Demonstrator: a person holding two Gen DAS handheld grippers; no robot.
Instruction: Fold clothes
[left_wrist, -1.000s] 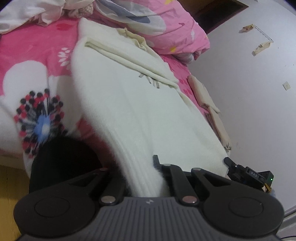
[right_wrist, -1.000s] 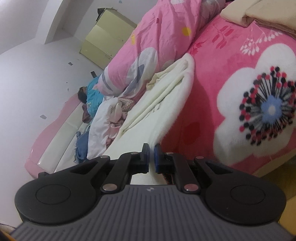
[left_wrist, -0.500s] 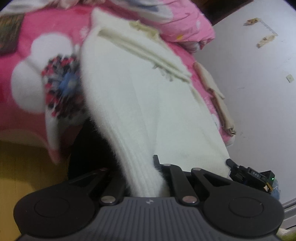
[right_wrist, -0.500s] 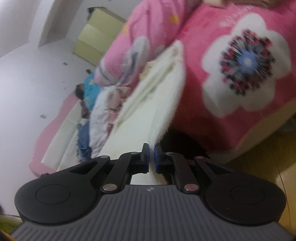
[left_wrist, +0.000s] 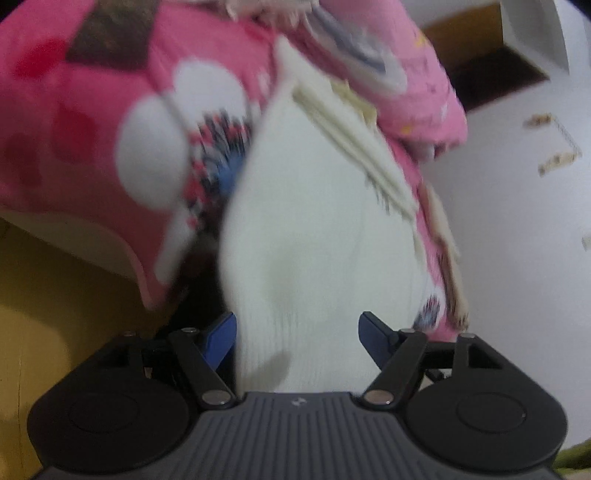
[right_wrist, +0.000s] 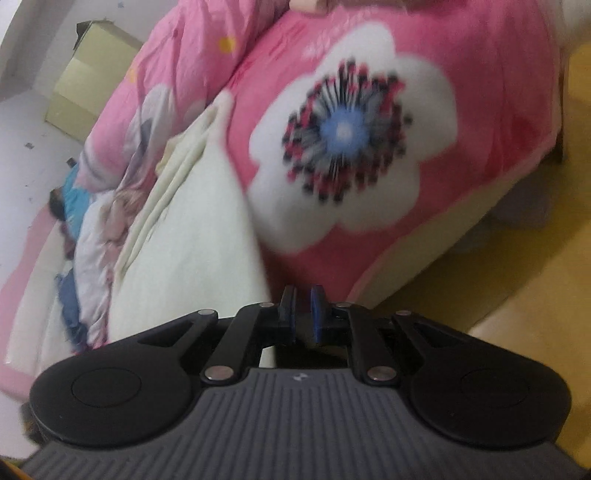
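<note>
Cream knitwear, a ribbed garment partly folded, is seen draped over the edge of a bed covered by a pink floral blanket, its lower hem hanging toward the left tongs. Those tongs are spread wide, the blue pads standing clear on either side of the hem, so the cloth is not gripped; the garment appears to be left lying so that its weight is carried by the bed. A folded sleeve or panel is laid across the garment's upper part, beside a pink quilt. In the right wrist view the same garment is shown along the left of the blanket's large flower print. The right tongs are drawn nearly together with a narrow gap, nothing visibly held between them, near the bed's edge above the yellow floor. Both views are blurred by motion.
</note>
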